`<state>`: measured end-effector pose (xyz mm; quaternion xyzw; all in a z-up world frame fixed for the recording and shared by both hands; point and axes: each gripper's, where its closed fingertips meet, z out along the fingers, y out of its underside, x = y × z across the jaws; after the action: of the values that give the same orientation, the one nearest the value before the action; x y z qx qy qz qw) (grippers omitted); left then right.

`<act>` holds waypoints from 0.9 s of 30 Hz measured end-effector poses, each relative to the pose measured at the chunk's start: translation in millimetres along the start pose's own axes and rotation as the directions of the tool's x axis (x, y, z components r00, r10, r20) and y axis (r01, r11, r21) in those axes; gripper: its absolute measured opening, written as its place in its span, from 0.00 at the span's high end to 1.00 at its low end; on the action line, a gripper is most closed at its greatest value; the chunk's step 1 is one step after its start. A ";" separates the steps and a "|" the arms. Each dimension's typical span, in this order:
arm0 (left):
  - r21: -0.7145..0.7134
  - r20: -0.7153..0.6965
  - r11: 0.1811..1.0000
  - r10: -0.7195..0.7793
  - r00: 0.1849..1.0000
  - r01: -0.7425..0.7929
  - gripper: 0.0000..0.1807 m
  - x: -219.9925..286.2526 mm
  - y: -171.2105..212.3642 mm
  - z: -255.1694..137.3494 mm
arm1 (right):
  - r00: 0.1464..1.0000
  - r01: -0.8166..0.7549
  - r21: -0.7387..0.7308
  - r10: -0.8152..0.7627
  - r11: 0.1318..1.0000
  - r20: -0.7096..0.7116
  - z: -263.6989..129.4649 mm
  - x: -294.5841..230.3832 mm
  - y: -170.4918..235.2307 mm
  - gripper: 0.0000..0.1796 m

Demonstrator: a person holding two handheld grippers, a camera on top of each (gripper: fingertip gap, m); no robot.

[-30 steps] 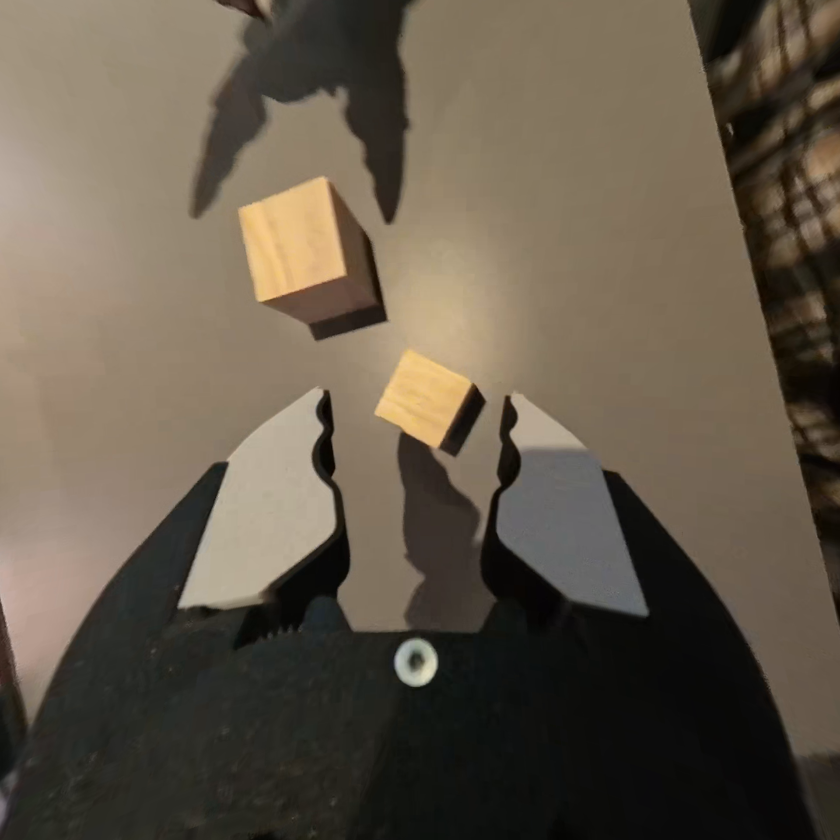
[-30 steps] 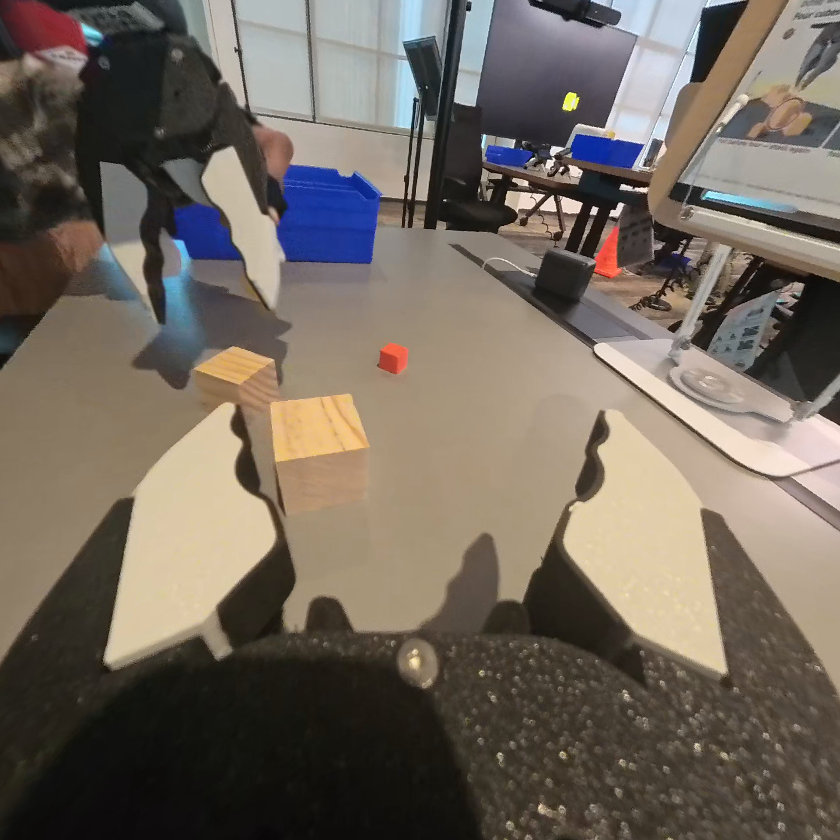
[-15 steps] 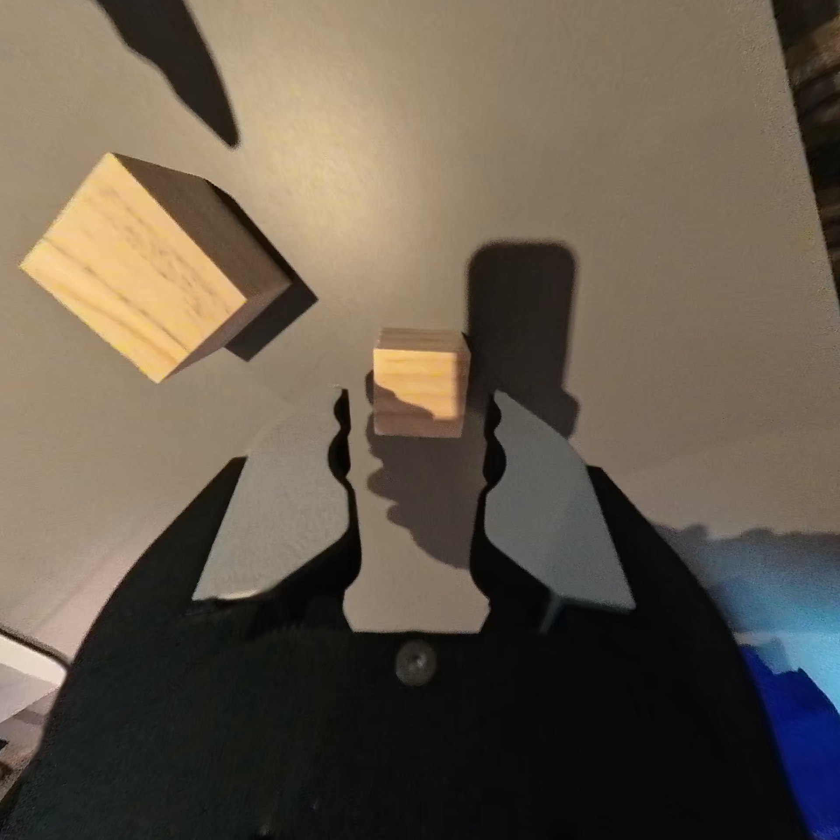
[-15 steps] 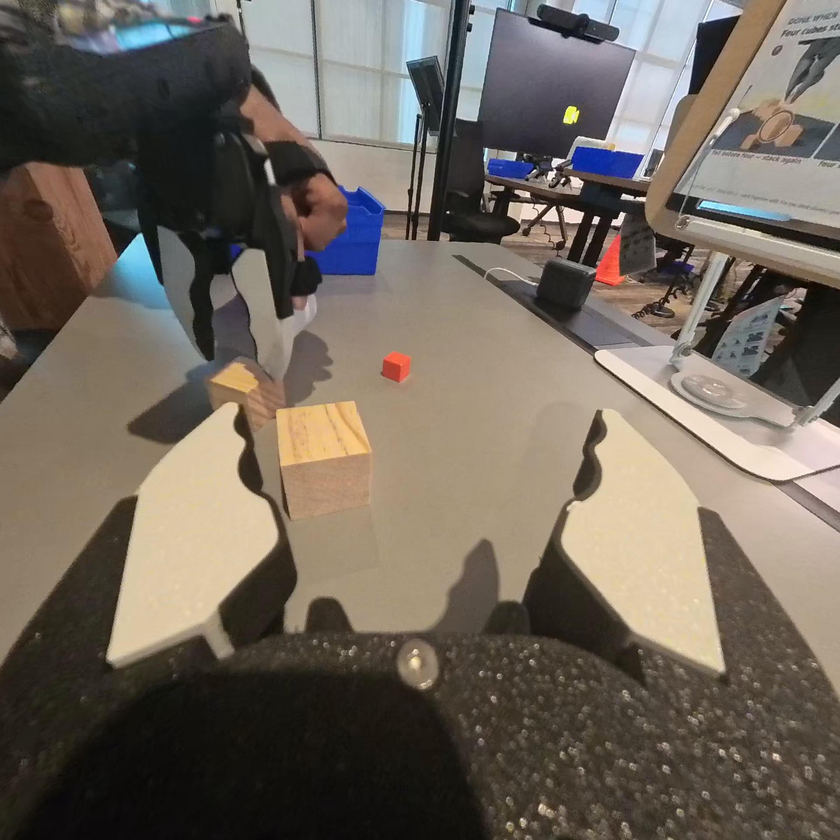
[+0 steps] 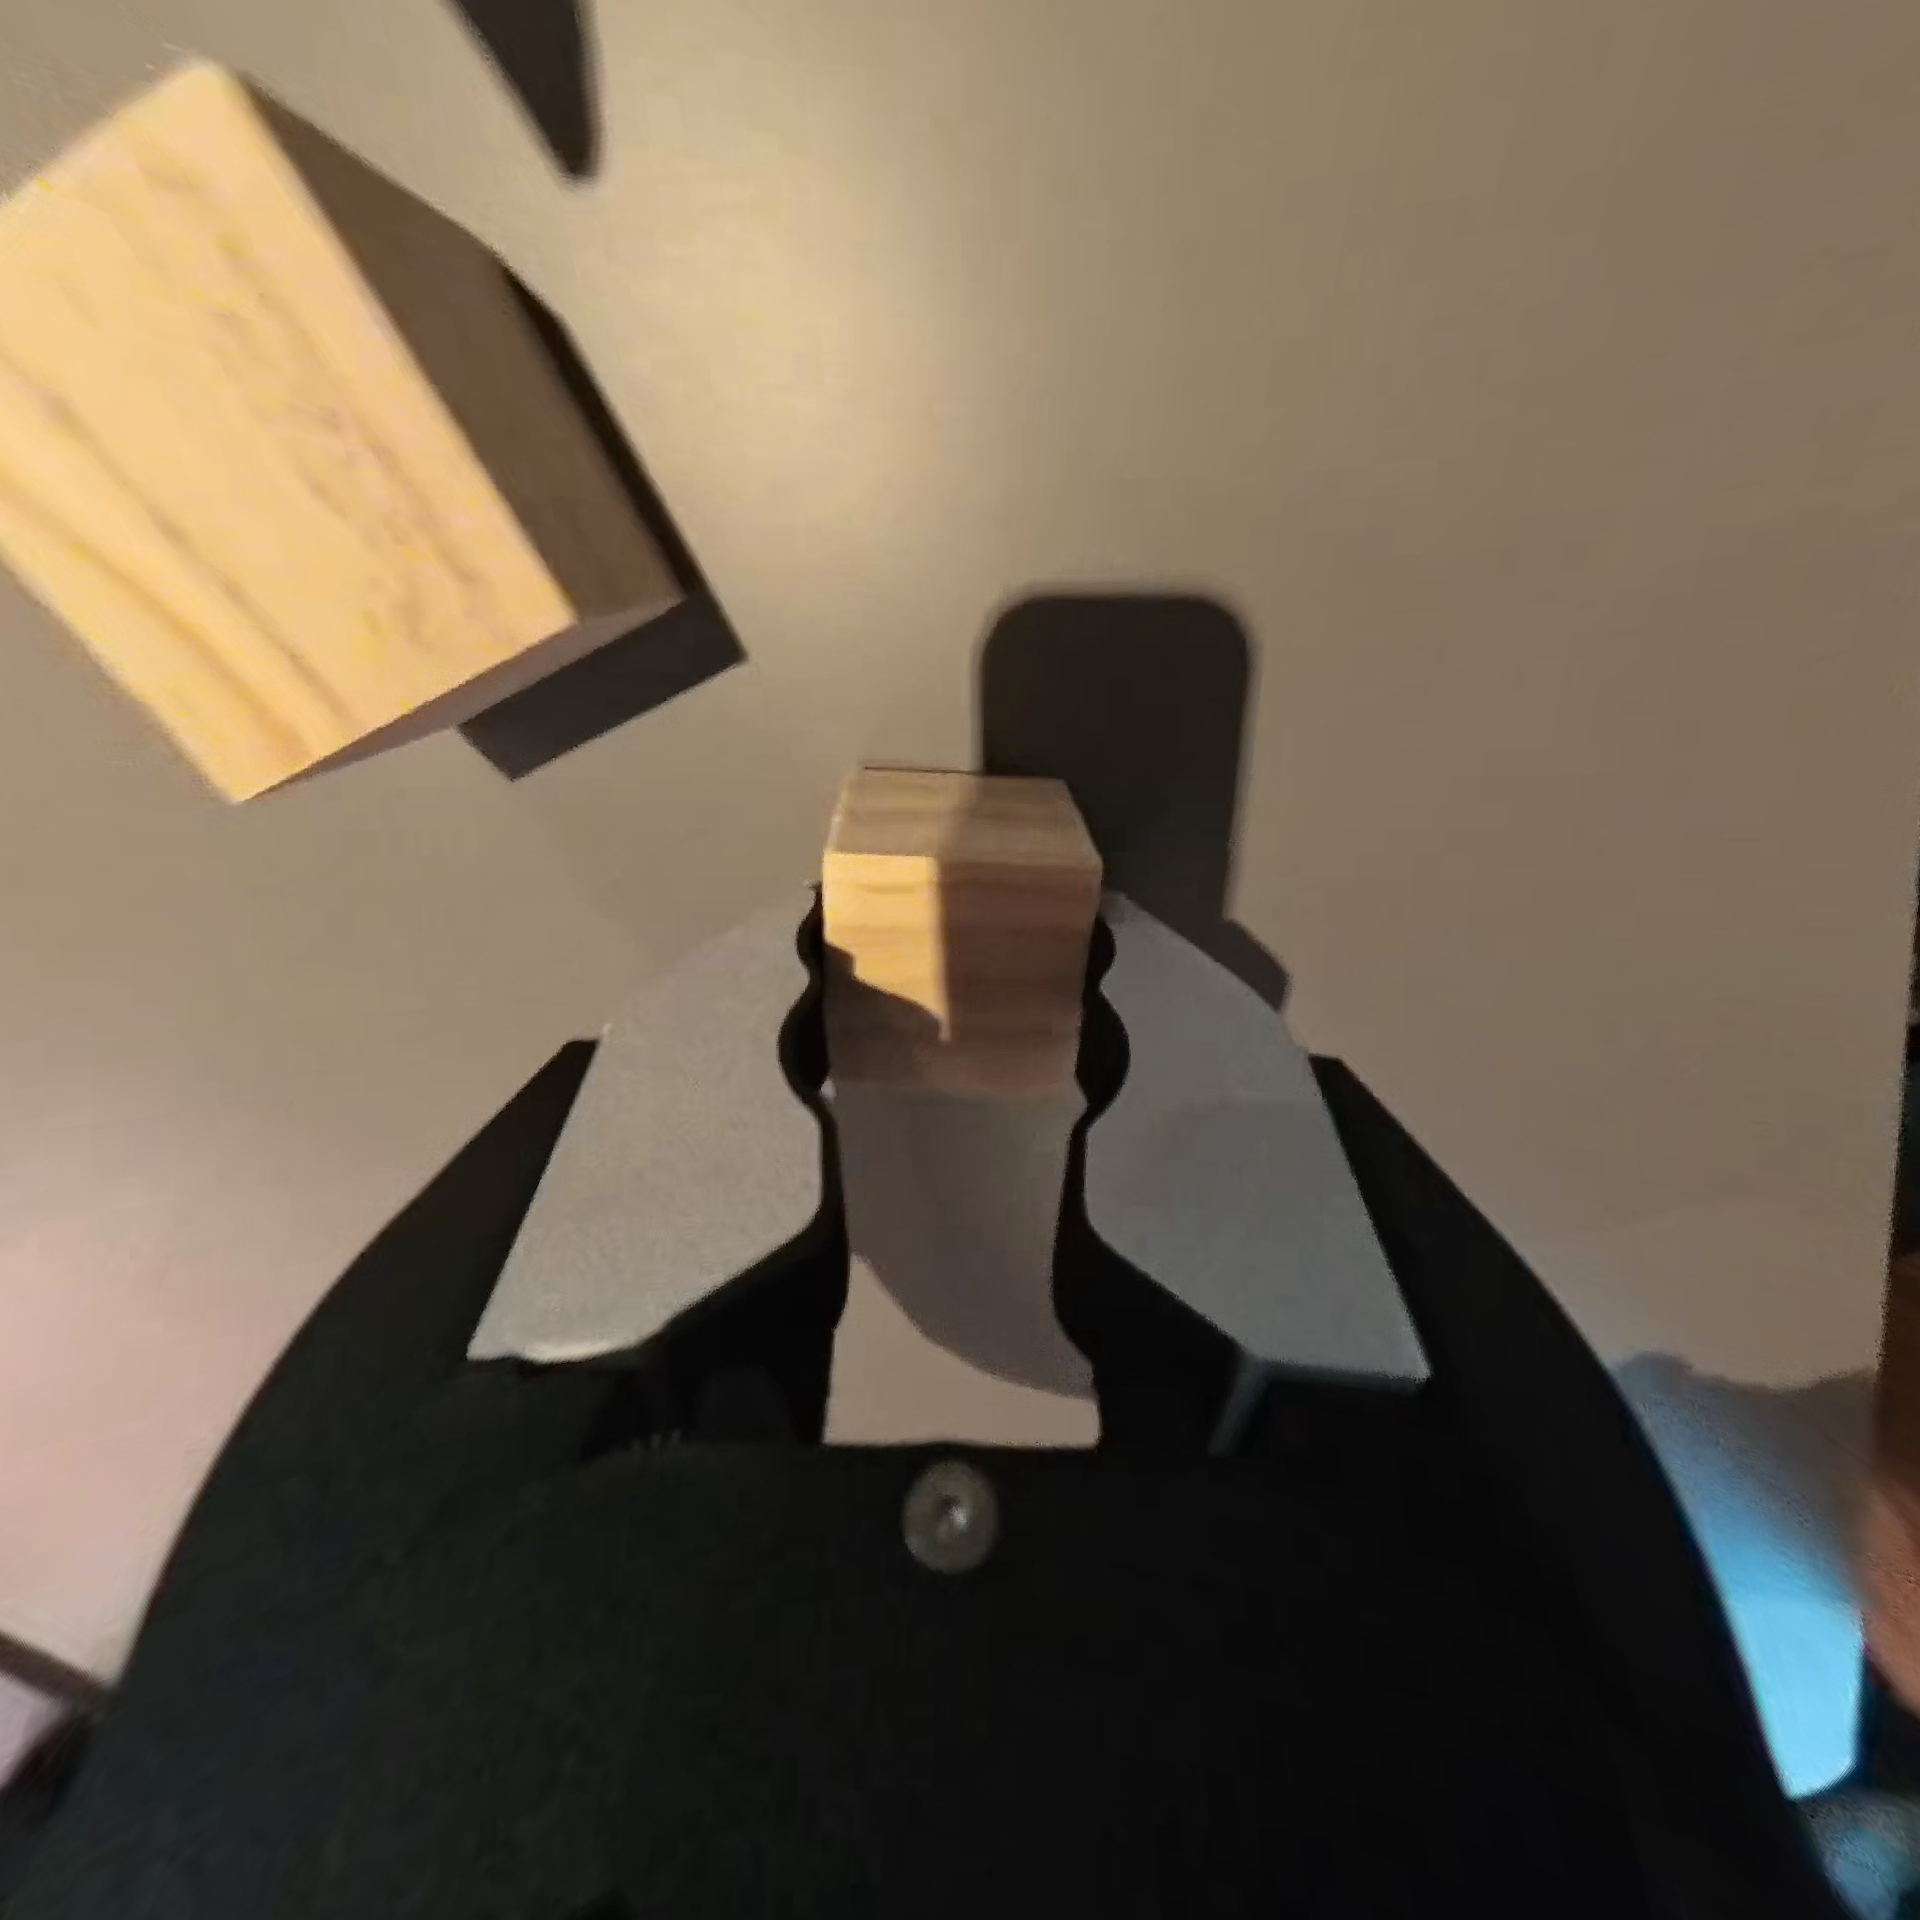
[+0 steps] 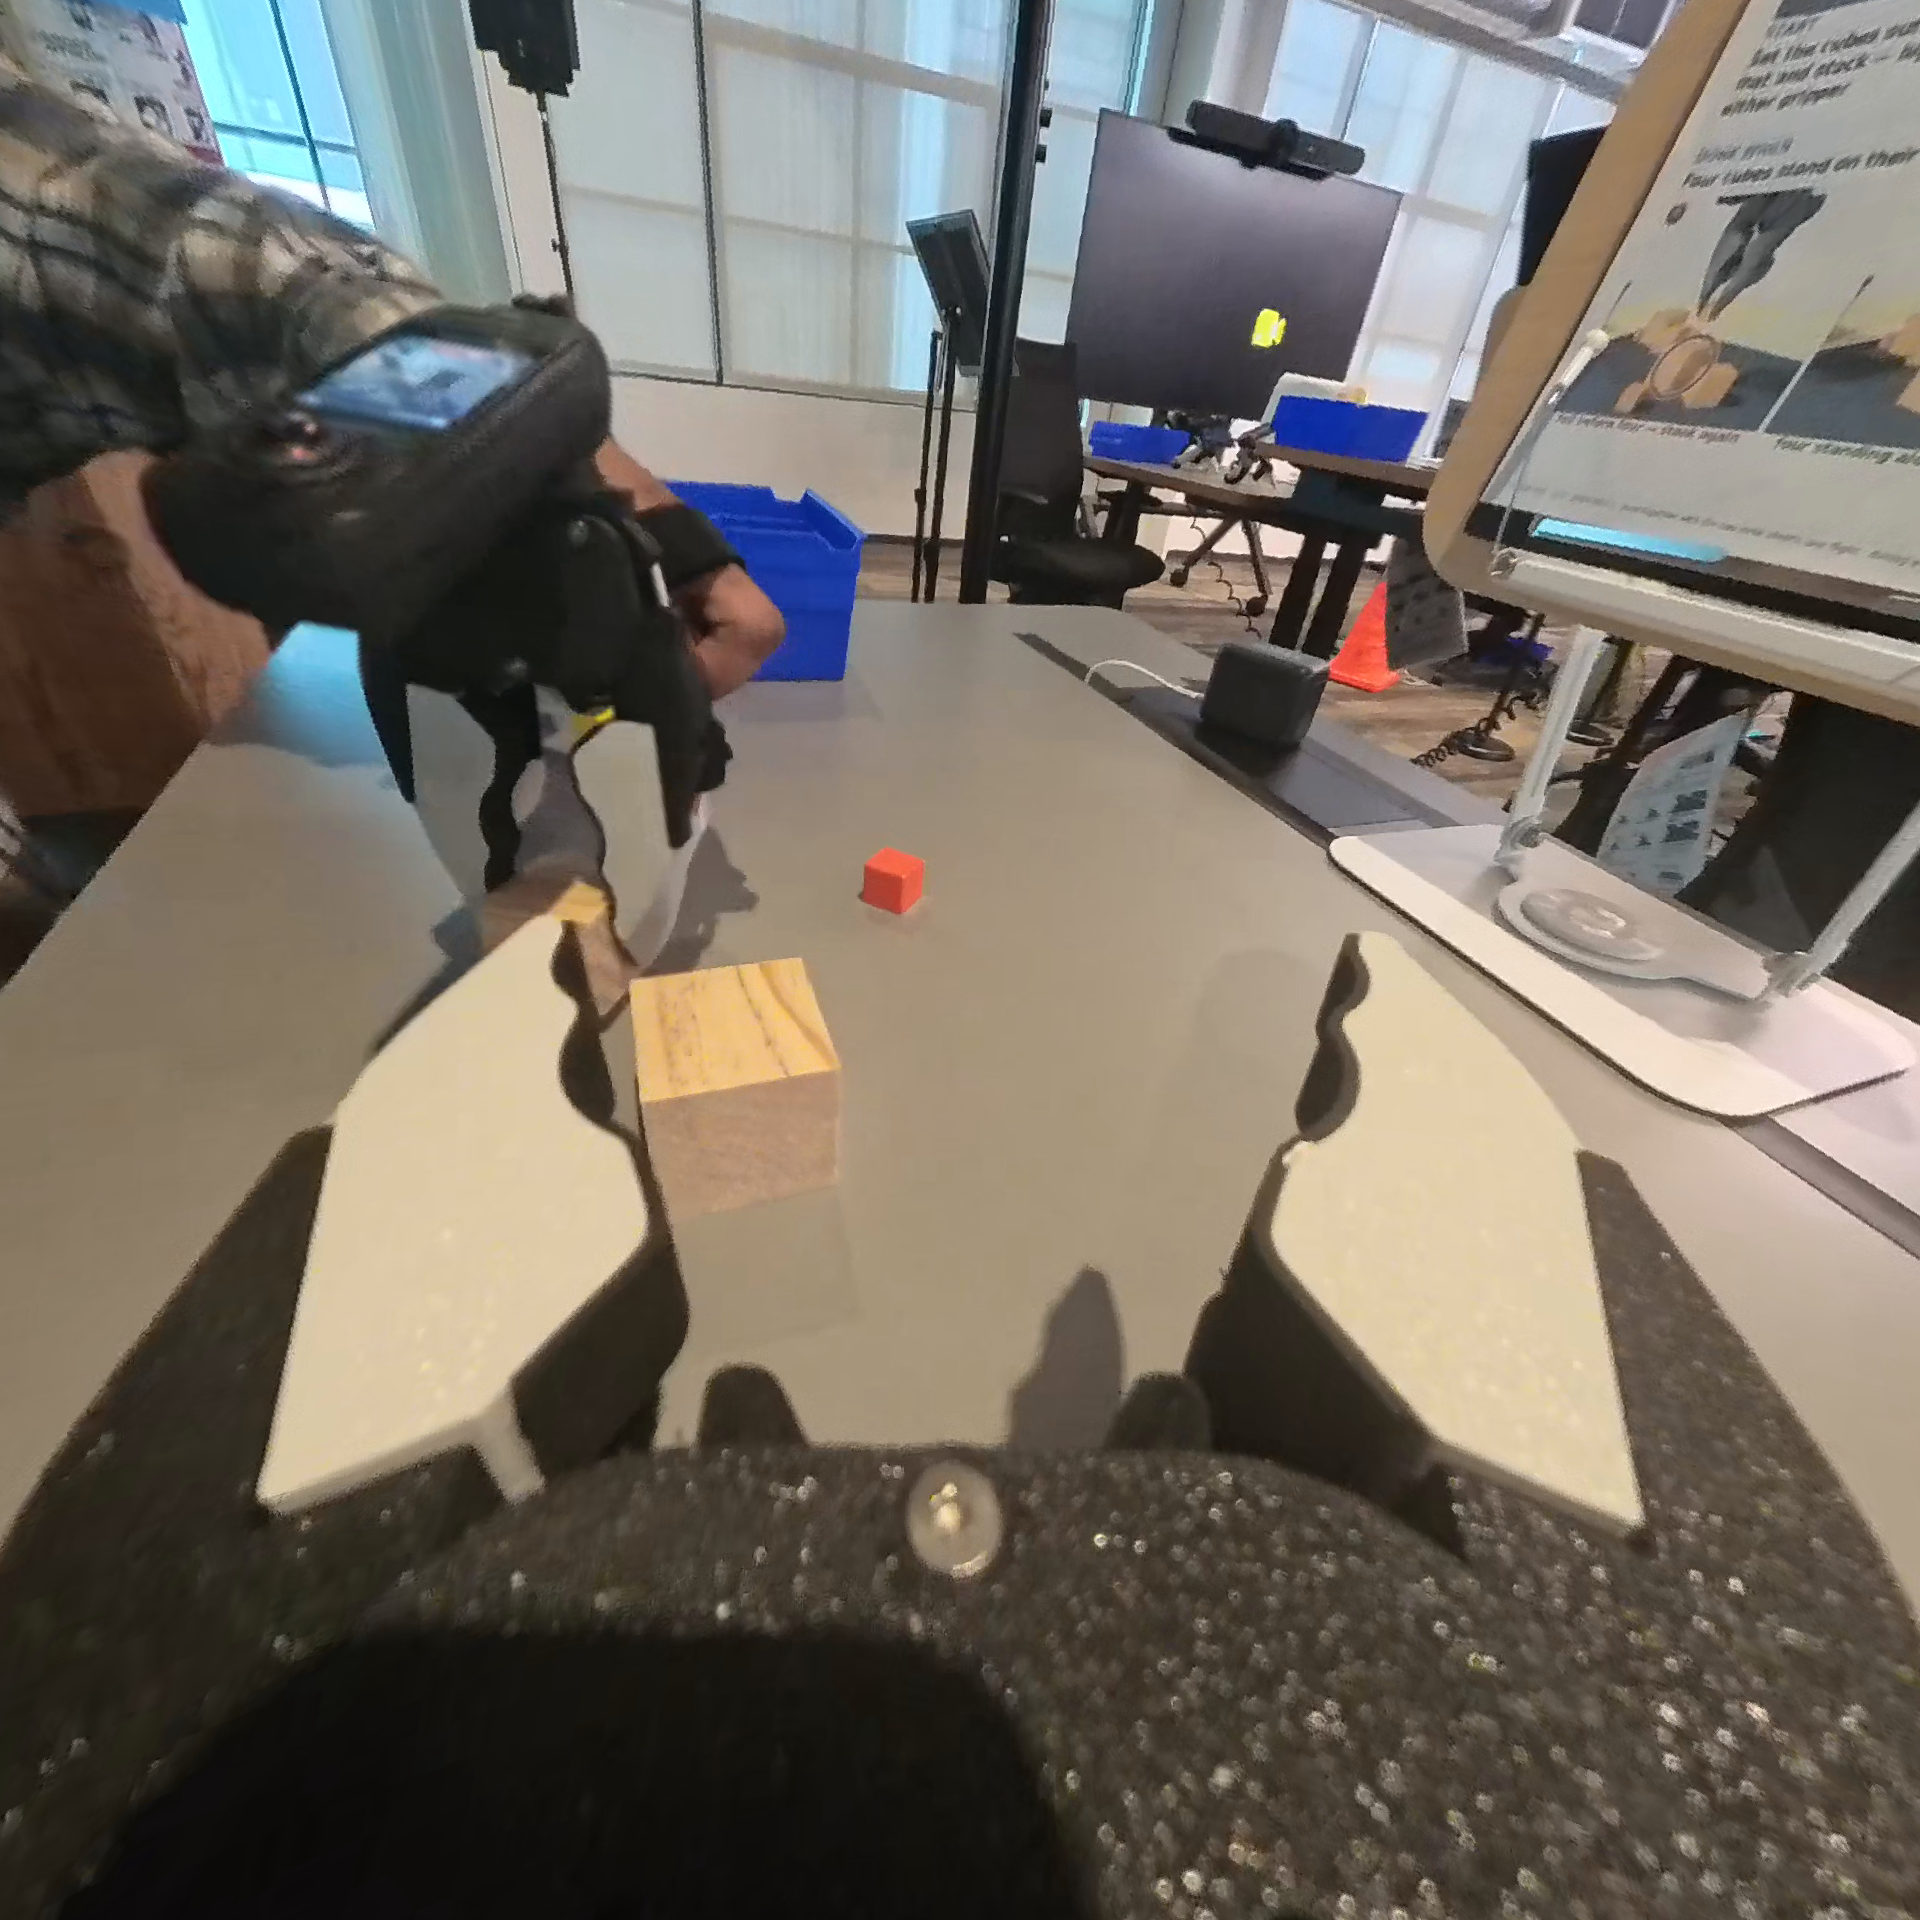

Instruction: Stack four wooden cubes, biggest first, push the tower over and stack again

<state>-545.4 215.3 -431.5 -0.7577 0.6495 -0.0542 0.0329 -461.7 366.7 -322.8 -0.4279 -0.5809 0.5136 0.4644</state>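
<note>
Where the left wrist view looks down along its own fingers, the left gripper (image 5: 961, 914) has its two grey fingers (image 5: 686, 1132) pressed against opposite sides of a small wooden cube (image 5: 961, 935), which sits between the tips and is partly shaded. Up and to the left lies a large wooden cube (image 5: 260, 416) on the grey table (image 5: 1455, 416), clear of the fingers and casting a dark shadow beside it (this view is blurred, so fine grain is hard to read). Along the right border a strip of blue shows, too soft to identify. From the right wrist view, the right gripper (image 6: 956, 997) hangs above the table (image 6: 1091, 790) with its jaws spread wide and nothing between them. The large wooden cube (image 6: 732, 1081) rests flat on the surface just inside the left finger (image 6: 478, 1195), not touched by it. Beyond it, the left gripper (image 6: 603, 883) points downward, held by a person's hand (image 6: 727, 623) in a plaid sleeve (image 6: 135, 291); the small wooden cube (image 6: 577, 904) is mostly hidden behind the near finger, with only a corner visible. A tiny red cube (image 6: 894, 879) stands alone farther back, well apart from both wooden ones. A blue bin (image 6: 800, 571) sits at the far end of the table, a small dark box (image 6: 1262, 691) with a white cable lies to the right, and a tablet on a stand (image 6: 1683, 416) rises at the right edge.
</note>
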 end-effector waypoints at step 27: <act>0.130 0.072 0.883 -0.461 0.884 0.450 0.75 -71.8 -67.3 -59.4 | 0.996 -0.064 0.015 0.065 0.998 -0.068 -15.7 25.7 1.4 0.31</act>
<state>-497.6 297.9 -367.3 -0.8880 0.4465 -0.0574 0.0934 -451.5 395.0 -321.1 -0.4609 -0.5473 0.5169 0.4699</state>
